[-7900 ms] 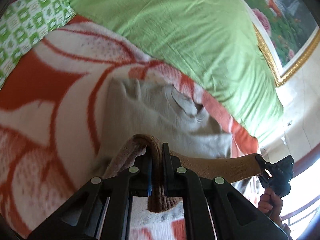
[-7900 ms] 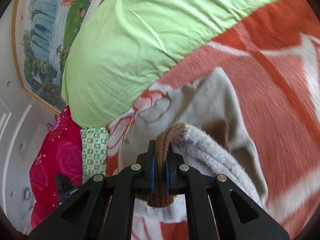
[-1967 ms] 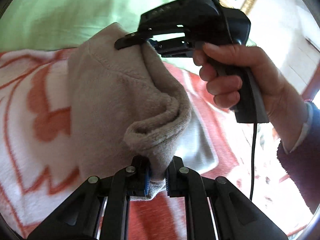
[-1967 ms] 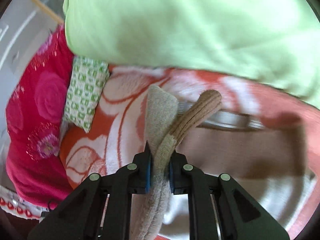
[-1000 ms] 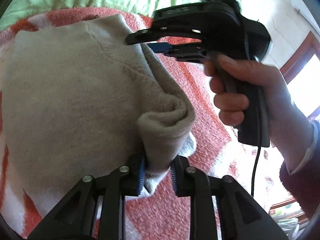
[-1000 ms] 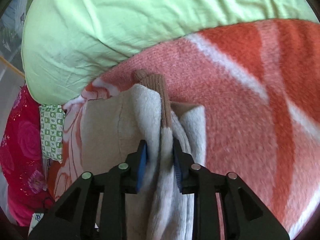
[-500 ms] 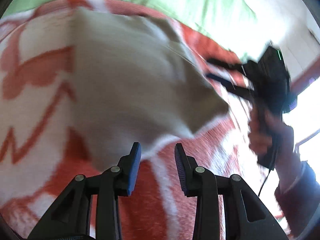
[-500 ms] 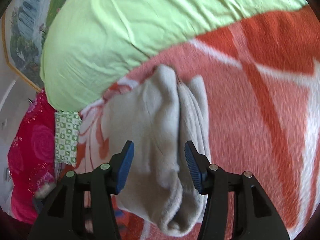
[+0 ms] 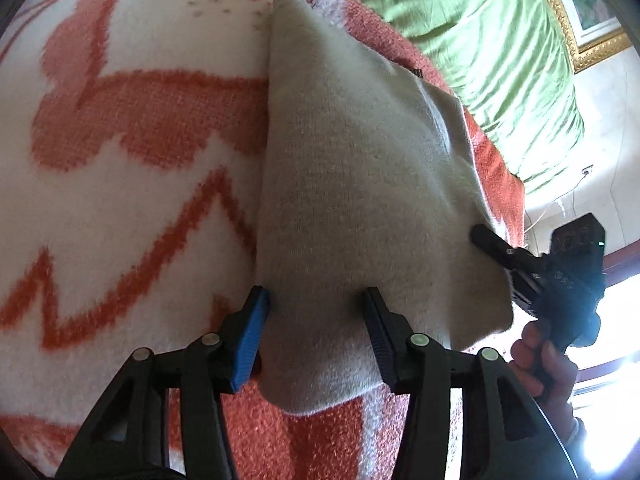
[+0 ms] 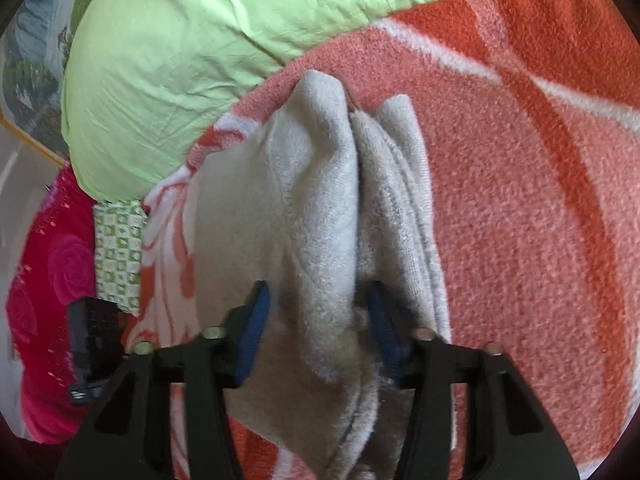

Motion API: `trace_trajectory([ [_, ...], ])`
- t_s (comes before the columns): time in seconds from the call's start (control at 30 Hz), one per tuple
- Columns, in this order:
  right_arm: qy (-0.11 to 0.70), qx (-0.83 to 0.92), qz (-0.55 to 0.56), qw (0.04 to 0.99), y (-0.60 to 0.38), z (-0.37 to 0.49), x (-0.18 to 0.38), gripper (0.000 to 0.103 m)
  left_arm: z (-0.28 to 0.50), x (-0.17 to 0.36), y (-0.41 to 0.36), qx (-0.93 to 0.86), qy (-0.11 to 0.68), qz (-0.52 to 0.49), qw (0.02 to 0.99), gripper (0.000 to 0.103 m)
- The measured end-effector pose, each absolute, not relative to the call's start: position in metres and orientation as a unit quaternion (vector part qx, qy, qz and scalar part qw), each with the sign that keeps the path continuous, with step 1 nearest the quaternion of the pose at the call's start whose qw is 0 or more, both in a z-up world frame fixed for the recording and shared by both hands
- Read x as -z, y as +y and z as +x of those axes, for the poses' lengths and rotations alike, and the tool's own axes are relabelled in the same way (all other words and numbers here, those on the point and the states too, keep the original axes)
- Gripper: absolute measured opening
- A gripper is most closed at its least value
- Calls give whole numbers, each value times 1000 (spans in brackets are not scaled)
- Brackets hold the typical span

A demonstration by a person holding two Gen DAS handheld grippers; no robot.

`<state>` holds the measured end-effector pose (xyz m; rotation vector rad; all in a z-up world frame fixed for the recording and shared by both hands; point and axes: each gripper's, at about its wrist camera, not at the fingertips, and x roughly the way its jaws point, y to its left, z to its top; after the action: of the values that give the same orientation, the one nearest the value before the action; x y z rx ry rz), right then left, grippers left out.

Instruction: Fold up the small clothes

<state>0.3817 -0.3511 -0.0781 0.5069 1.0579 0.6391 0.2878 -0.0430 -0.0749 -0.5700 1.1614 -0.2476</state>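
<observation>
A beige knitted garment [image 9: 360, 180] lies folded in a long strip on the orange and white blanket [image 9: 140, 120]. My left gripper [image 9: 314, 300] straddles its near end. Its jaws are opening, the cloth lies between them and the blue pads stand clear of it. In the right wrist view the garment [image 10: 312, 200] shows two thick folds side by side. My right gripper [image 10: 316, 296] hangs over their near end with its jaws closing, wide apart around the bunched cloth. In the left wrist view the right gripper [image 9: 500, 252] rests at the garment's right edge, held by a hand [image 9: 548, 368].
A green quilt [image 10: 200, 40] is heaped behind the garment. A red floral cover [image 10: 40, 280] and a green checked pillow [image 10: 120, 256] lie at the left. A gold picture frame [image 9: 568, 28] hangs on the wall. Blanket [image 10: 520, 200] stretches to the right.
Both grippers, shut on the garment a second ago, have let it go; it now lies flat and folded. The left jaws have spread wider and come to the garment's near end.
</observation>
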Motion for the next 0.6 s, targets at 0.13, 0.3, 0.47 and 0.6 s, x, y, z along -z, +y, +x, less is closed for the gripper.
trace_trajectory([
  [0.13, 424, -322, 269, 803, -371, 366, 38, 14, 288, 61, -47, 126, 533, -264, 794, 55],
  [0.3, 443, -269, 257, 816, -388, 360, 60, 14, 299, 65, -60, 126, 546, -244, 791, 58],
  [0.47, 464, -226, 276, 810, -400, 364, 116, 14, 303, 80, -65, 128, 558, -242, 783, 62],
  [0.6, 459, -220, 302, 806, -403, 363, 109, 20, 304, 70, -59, 126, 550, -240, 790, 61],
])
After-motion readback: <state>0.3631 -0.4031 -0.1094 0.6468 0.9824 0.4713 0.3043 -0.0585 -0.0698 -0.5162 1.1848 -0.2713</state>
